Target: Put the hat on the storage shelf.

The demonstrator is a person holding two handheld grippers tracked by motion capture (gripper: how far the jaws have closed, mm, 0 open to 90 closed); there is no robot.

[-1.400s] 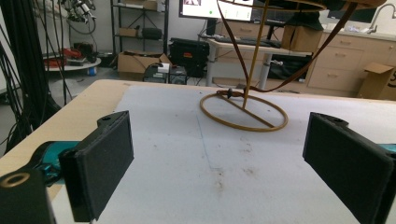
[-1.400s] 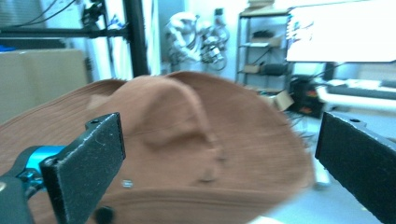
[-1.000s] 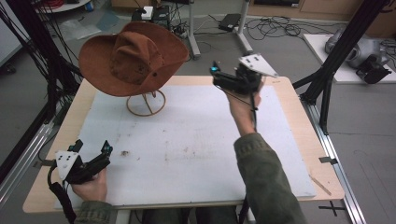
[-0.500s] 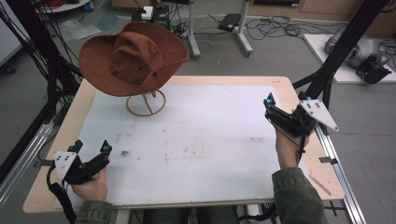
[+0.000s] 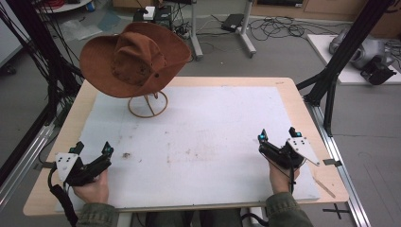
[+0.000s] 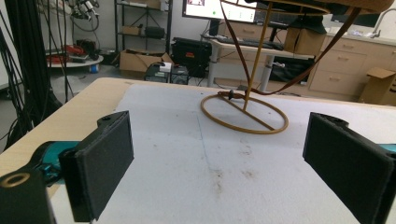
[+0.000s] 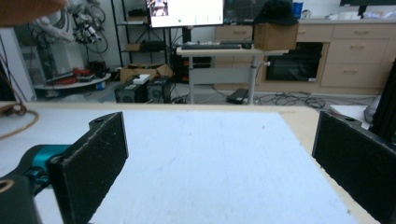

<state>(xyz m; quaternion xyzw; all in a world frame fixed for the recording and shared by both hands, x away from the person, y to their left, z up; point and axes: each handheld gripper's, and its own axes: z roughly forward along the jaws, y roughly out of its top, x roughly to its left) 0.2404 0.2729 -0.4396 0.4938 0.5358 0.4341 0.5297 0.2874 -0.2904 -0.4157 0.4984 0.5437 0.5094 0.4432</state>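
Left gripper [image 5: 91, 150] at near-left corner of white mat [image 5: 213, 137], jaws wide apart, nothing between them. Brown cowboy hat [image 5: 135, 59] ahead of this gripper and slightly to its right, perched tilted on wire hat stand [image 5: 147, 104], well apart from the jaws. Stand's ring base flat on mat, upright stem dead ahead in left gripper view. Left gripper judged nearer to hat; hat's long axis judged roughly left-right across table. Right gripper [image 5: 279, 138] at near-right of mat, jaws likewise wide apart and empty; hat far off to its left. Hat crown cut off at top of left gripper view. Contact between hat and stand top hidden under brim.
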